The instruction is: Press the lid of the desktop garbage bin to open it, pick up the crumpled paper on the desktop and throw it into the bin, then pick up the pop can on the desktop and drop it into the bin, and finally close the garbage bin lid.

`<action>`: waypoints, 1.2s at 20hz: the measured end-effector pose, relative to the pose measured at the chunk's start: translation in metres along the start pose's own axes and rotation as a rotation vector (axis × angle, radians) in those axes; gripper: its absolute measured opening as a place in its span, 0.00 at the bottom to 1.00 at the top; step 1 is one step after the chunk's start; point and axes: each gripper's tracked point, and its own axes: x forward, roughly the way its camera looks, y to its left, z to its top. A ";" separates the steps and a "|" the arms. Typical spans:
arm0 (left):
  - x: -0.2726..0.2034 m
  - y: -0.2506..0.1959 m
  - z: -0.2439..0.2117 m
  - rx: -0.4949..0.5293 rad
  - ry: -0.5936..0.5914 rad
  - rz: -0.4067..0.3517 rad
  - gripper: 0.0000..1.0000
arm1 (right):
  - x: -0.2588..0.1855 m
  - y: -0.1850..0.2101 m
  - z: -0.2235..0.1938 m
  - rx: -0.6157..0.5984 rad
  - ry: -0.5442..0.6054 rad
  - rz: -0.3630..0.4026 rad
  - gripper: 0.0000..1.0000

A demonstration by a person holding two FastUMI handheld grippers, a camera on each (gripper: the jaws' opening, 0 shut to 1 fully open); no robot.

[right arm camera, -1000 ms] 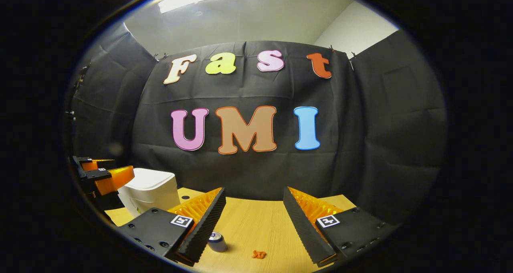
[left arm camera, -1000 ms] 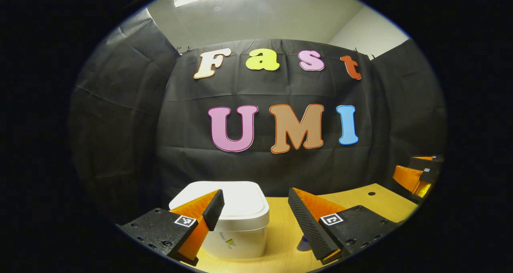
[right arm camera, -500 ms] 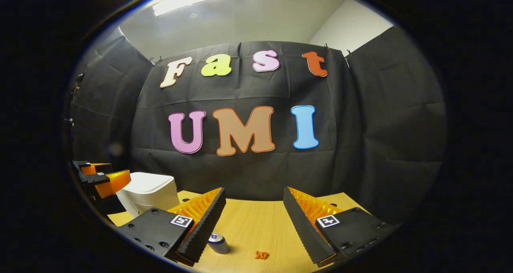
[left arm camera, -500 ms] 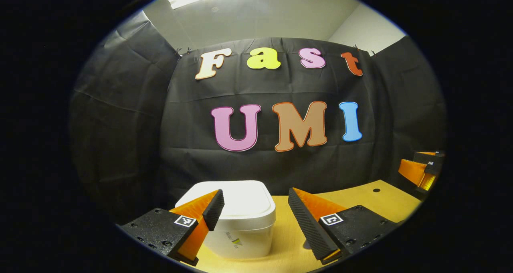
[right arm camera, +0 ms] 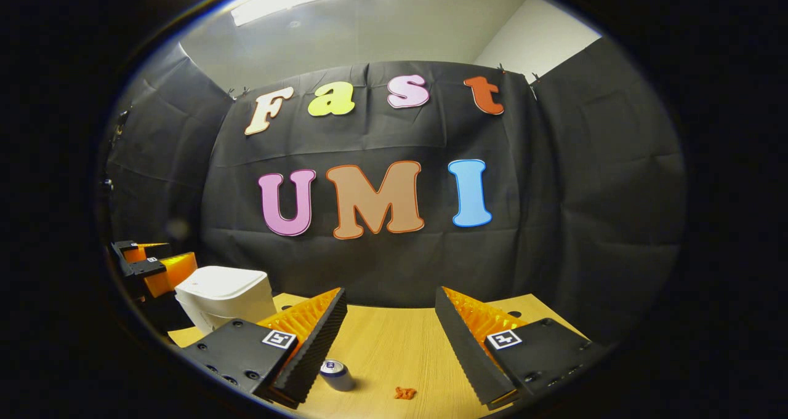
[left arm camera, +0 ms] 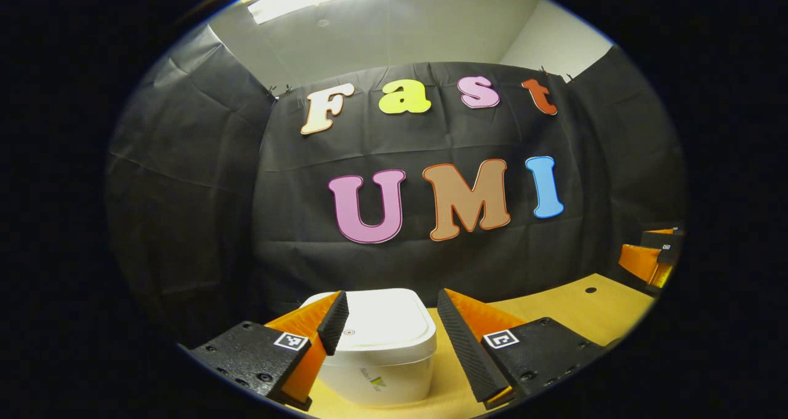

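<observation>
A white desktop bin [left arm camera: 381, 351] with its lid [left arm camera: 385, 323] down stands on the wooden desk, just ahead of my left gripper [left arm camera: 388, 330], whose open fingers frame the lid from above. In the right gripper view the same bin [right arm camera: 225, 296] sits at the far left with the left gripper [right arm camera: 151, 265] beside it. My right gripper [right arm camera: 391, 339] is open above the desk. A small pop can [right arm camera: 336, 375] stands by its left finger. An orange crumpled paper [right arm camera: 405, 393] lies between the fingers, lower down.
The wooden desk [right arm camera: 394, 345] runs back to the black cloth wall. It has a small round hole [left arm camera: 590, 290] near its far right. The right gripper [left arm camera: 649, 259] shows at the right edge of the left gripper view.
My left gripper has moved right, so the bin now lies between its fingers instead of behind the left one. The right gripper has barely shifted.
</observation>
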 end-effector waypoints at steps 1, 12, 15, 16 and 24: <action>0.000 0.000 -0.001 0.001 0.001 0.001 0.83 | 0.000 0.000 -0.001 0.002 0.003 0.002 0.96; 0.019 0.011 -0.006 0.026 0.011 0.020 0.16 | 0.001 -0.003 -0.002 -0.017 0.012 -0.005 0.99; 0.025 0.012 -0.015 0.023 0.034 0.018 0.00 | 0.002 -0.005 -0.002 -0.024 0.016 -0.011 0.99; 0.027 0.013 -0.020 0.027 0.045 0.023 0.00 | 0.003 -0.005 -0.004 -0.026 0.019 -0.013 0.96; 0.040 0.020 -0.065 -0.027 0.192 0.007 0.00 | 0.012 -0.005 -0.009 -0.036 0.045 -0.018 0.96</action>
